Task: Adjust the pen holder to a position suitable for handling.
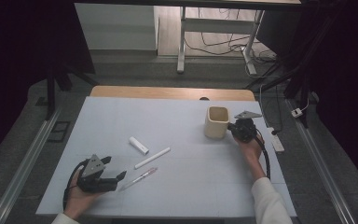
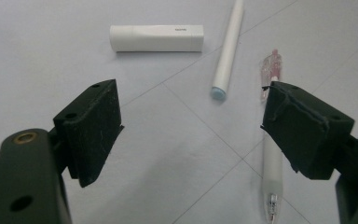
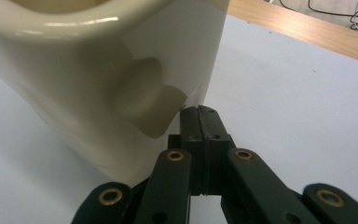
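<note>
Left tongs (image 1: 121, 177): lower left of the high view, jaws spread, nothing between them, hand resting on the desk (image 1: 191, 186).
Pen (image 2: 271, 154): clear, pink-tipped, lying just beside the right-hand jaw in the left gripper view.
White stick (image 2: 227, 51): slim, slanted, just beyond the pen.
White tube (image 2: 157, 38): short, lying flat at upper left of that view.
Cup (image 1: 216, 122): cream, square-mouthed, upright at right centre of the high view; inside looks empty.
Right tongs (image 3: 199, 114): jaws pressed together, tips against the cup's wall, forearm slanting up from the bottom right.
Open room: broad bare desk between the two hands; wooden far edge (image 1: 168, 92) behind the cup.
</note>
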Demonstrator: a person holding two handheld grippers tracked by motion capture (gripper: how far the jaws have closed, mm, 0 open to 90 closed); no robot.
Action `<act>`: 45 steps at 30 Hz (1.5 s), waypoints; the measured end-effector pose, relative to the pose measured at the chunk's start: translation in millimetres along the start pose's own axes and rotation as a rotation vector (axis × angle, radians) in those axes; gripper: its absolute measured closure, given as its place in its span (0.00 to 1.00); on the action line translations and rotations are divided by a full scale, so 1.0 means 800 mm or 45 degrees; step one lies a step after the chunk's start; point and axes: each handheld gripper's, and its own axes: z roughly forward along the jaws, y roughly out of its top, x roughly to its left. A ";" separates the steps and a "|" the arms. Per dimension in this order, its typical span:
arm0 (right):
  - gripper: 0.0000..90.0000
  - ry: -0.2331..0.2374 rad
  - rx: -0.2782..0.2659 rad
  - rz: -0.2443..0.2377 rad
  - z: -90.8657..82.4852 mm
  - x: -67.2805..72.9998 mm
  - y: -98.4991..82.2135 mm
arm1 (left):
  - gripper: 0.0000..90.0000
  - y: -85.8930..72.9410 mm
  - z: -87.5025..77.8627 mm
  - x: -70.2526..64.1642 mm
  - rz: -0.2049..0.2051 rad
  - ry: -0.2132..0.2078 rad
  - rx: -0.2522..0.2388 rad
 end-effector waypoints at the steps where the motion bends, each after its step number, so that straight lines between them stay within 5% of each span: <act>1: 0.99 0.001 0.001 -0.004 0.001 0.001 0.001 | 0.21 0.000 0.000 0.000 0.000 0.000 -0.001; 19: 0.99 0.006 0.003 -0.007 0.005 0.008 0.005 | 0.21 0.000 0.000 0.000 -0.001 0.000 0.000; 30: 0.99 0.049 0.006 -0.056 0.017 0.032 0.016 | 0.21 -0.001 -0.001 0.000 0.000 0.003 -0.002; 45: 0.99 0.055 0.011 -0.051 0.024 0.045 0.022 | 0.21 -0.002 -0.001 0.000 -0.002 -0.004 -0.003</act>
